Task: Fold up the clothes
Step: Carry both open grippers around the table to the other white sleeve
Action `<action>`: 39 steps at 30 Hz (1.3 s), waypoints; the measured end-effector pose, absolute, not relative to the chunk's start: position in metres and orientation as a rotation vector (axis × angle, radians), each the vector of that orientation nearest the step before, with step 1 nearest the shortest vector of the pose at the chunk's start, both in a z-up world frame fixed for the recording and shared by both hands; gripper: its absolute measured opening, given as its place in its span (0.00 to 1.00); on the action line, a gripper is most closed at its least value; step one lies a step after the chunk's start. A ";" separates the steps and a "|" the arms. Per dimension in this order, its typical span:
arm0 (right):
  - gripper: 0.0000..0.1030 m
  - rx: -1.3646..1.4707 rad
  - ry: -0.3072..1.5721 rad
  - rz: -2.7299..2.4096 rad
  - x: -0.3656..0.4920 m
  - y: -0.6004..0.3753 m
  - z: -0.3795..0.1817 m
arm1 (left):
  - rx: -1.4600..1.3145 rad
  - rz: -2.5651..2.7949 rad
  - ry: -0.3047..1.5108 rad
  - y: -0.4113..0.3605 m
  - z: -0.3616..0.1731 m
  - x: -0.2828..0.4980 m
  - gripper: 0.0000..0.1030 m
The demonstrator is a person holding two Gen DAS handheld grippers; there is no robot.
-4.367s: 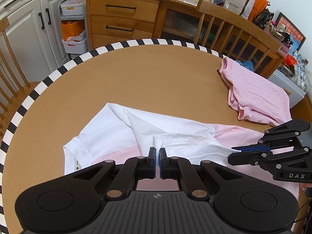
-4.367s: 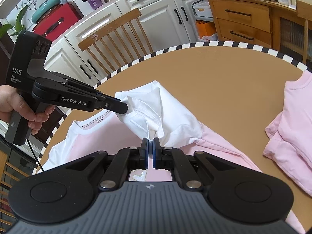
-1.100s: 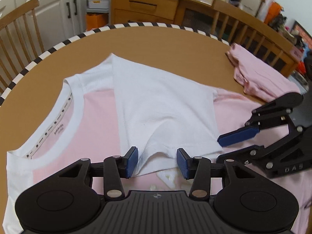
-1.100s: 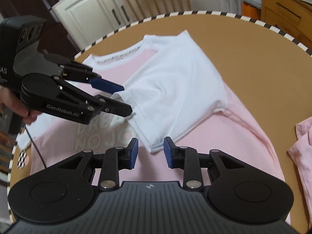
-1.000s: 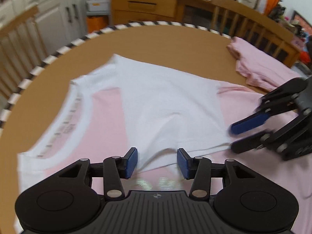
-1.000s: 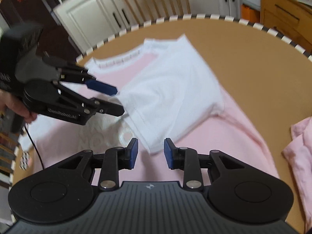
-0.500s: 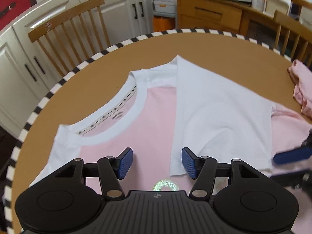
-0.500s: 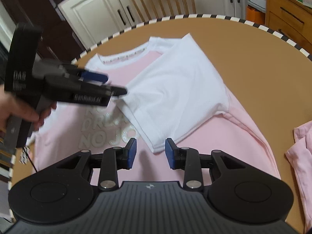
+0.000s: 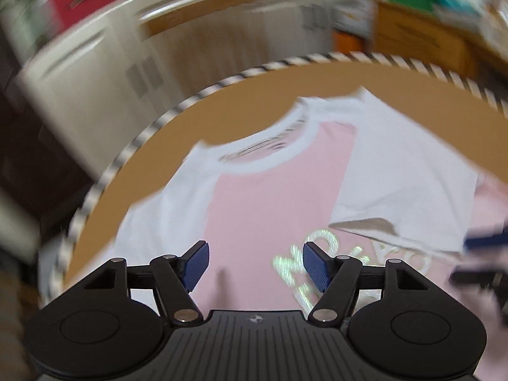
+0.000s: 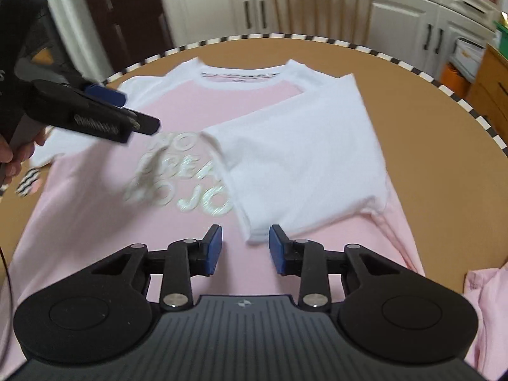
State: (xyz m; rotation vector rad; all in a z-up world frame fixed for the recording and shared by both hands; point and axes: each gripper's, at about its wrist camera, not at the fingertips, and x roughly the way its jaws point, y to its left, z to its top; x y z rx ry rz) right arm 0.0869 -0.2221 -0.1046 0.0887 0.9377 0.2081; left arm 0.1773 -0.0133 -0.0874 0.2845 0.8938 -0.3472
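Your right gripper sits nearest, its jaws spread wide and holding nothing, with the cuff of the folded sleeve lying just ahead of the gap between the blue pads. That white sleeve is folded inward across the chest of the pink shirt, partly covering the silver lettering. The shirt lies flat and face up on the round table, its white collar pointing away from you toward the chair. Your left gripper is also wide open and empty, hovering above the shirt's chest beside the lettering; in the right wrist view it reaches in from the left, held in your hand. The other white sleeve lies spread out toward the striped table edge. The left wrist view is blurred. A second pink garment rests at the right edge, apart from the shirt.
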 end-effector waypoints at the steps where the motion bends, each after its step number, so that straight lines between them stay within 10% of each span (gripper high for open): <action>1: 0.35 0.098 0.927 0.229 0.083 -0.225 -0.100 | 0.201 -0.291 0.900 -0.001 -0.081 0.166 0.77; 11: 0.39 0.035 0.906 0.449 0.100 -0.222 -0.050 | -0.444 0.383 0.780 0.129 -0.064 0.044 0.81; 19: 0.42 -0.058 0.938 0.540 0.118 -0.171 -0.039 | -1.168 0.579 0.613 0.209 -0.115 0.008 0.66; 39: 0.52 -0.145 1.014 0.569 0.128 -0.122 -0.036 | -1.438 0.492 0.520 0.236 -0.128 0.043 0.42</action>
